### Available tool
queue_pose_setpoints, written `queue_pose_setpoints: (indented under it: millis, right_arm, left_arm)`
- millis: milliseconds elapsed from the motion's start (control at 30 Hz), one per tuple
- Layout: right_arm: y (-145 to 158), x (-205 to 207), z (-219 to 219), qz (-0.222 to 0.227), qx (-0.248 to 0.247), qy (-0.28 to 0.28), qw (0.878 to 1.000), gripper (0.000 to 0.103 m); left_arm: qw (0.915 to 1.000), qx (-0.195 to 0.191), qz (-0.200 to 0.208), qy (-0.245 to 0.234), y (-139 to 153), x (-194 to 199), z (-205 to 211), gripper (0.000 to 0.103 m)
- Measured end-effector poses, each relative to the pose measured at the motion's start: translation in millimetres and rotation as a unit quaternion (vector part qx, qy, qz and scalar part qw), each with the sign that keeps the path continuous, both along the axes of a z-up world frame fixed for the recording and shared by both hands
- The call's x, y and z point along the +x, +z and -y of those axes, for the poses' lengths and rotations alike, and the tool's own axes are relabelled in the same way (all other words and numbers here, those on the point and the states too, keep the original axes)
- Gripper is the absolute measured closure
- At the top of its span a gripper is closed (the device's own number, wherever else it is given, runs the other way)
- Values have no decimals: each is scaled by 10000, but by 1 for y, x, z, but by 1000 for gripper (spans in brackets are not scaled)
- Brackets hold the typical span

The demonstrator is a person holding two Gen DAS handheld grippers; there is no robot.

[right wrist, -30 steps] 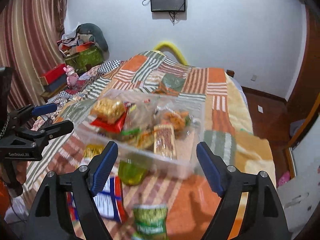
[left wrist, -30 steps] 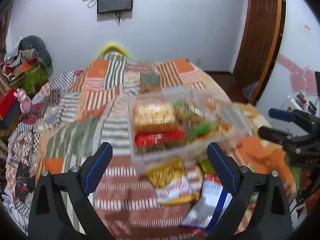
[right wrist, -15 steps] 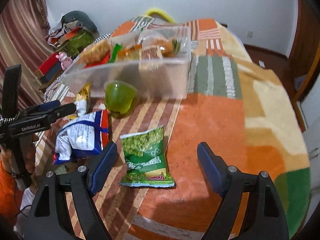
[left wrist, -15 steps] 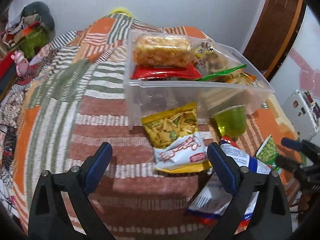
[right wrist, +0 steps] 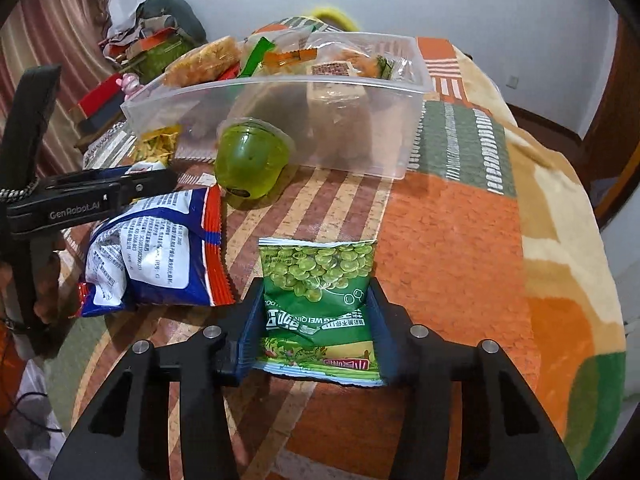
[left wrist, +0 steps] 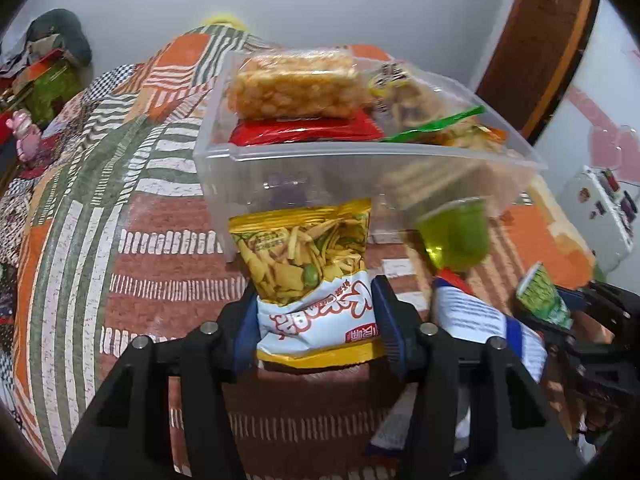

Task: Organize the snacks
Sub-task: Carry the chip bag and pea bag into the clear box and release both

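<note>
Two grippers are down on the patchwork bedspread (right wrist: pixel 452 240) at once, each with its jaws closing around a snack bag. The left gripper (left wrist: pixel 316 316) has the yellow-and-white bag of mixed crisps (left wrist: pixel 308 276) between its blue pads, which press in on the bag's lower half; the bag's top lies against the front wall of the clear plastic bin (left wrist: pixel 304 176). The right gripper (right wrist: pixel 316 320) squeezes the green pea packet (right wrist: pixel 320 292), which lies flat on the bedspread well short of the bin. Between them lie a blue-and-white bag (right wrist: pixel 156 252) and a green jelly cup (right wrist: pixel 252 164), the cup touching the bin's wall. Several snacks already fill the bin.
</note>
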State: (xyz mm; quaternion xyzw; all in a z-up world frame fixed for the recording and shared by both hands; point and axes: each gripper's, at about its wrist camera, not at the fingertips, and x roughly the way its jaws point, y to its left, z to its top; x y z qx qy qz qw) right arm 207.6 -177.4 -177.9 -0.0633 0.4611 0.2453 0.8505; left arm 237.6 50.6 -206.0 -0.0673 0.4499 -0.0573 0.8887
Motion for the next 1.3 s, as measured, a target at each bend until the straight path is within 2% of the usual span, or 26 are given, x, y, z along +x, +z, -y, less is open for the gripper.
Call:
queue_pose_setpoints:
  millis: [100, 433, 600, 767, 1000, 1300]
  right_arm:
    - [2, 0, 0, 27, 0, -2, 10000, 66]
    - [22, 4, 6, 284, 144, -87, 9995, 67]
    - [44, 12, 14, 551, 318, -182, 9978, 67]
    - [58, 19, 17, 764, 441, -289, 9957, 67]
    - [75, 44, 9, 1075, 556, -447, 9916, 67]
    - [72, 88, -8, 1102, 453, -583, 9912, 67]
  left_arm:
    - [10000, 25, 81, -47, 6, -8, 2, 52]
    - [9987, -50, 502, -29, 45, -29, -1, 52]
    - [9966, -61, 816, -51, 72, -28, 4, 52]
    - [9946, 14, 1037, -72, 88, -17, 7, 52]
    - [9923, 89, 1231, 61, 92, 11, 3, 52]
    - [9943, 125, 1043, 185, 76, 48, -3, 52]
